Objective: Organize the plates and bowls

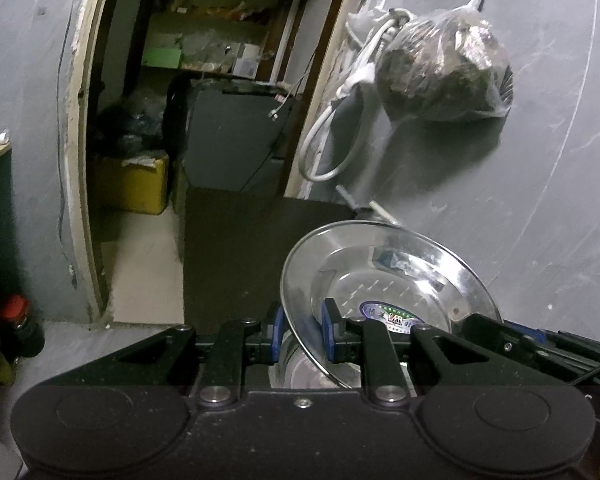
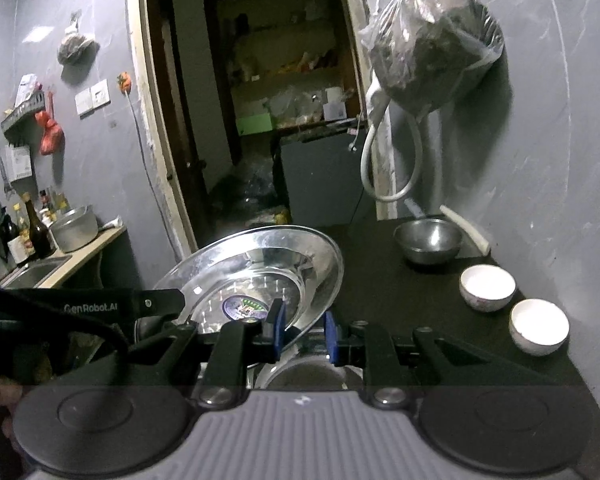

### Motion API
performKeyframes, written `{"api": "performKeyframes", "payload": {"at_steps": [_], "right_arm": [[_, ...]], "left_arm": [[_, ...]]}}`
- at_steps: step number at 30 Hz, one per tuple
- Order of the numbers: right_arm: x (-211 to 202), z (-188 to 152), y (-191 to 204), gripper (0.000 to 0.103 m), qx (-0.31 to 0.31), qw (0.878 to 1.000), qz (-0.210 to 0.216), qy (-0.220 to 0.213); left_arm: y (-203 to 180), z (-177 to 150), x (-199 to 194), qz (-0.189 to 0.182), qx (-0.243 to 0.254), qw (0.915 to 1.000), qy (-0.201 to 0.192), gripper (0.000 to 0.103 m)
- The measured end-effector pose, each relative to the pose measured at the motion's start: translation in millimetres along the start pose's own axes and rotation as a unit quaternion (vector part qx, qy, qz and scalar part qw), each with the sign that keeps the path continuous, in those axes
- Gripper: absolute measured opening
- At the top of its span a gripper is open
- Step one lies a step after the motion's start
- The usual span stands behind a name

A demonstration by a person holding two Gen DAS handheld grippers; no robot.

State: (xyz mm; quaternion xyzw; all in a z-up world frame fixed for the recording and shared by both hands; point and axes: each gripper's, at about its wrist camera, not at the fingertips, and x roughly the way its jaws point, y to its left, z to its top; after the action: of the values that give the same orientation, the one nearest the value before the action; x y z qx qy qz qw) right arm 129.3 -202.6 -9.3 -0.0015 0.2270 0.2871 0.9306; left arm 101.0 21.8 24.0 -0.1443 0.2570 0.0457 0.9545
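grey walls (image 2: 540, 160), open doorway (image 2: 260, 120), dim light.

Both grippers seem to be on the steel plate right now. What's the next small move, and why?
Probably lower the steel plate level onto the metal dish just beneath it before either gripper lets go. The left gripper and right gripper each straddle its rim on opposite edges, and it hangs tilted above the dark counter. The two white bowls stand apart to the right.

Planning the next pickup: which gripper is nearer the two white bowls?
Right. The right gripper holds the steel plate just left of the white bowls; the left gripper grips the plate's far side.
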Motion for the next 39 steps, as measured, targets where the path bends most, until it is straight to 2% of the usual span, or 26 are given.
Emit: {"api": "performKeyframes", "payload": {"at_steps": [28,39], "right_arm": [[49.9,-28.1,-34.4,0.027,0.006,0.994,0.002,0.105],[66.7,-34.8,-44.2,0.027,0.011,0.991,0.009,0.132]], "left_arm": [[-7.1,-30.1,72.5,0.022,-0.004,0.9951,0.097,0.022],[-7.5,-36.6,92.2,0.030,0.004,0.9927,0.117,0.023]]}}
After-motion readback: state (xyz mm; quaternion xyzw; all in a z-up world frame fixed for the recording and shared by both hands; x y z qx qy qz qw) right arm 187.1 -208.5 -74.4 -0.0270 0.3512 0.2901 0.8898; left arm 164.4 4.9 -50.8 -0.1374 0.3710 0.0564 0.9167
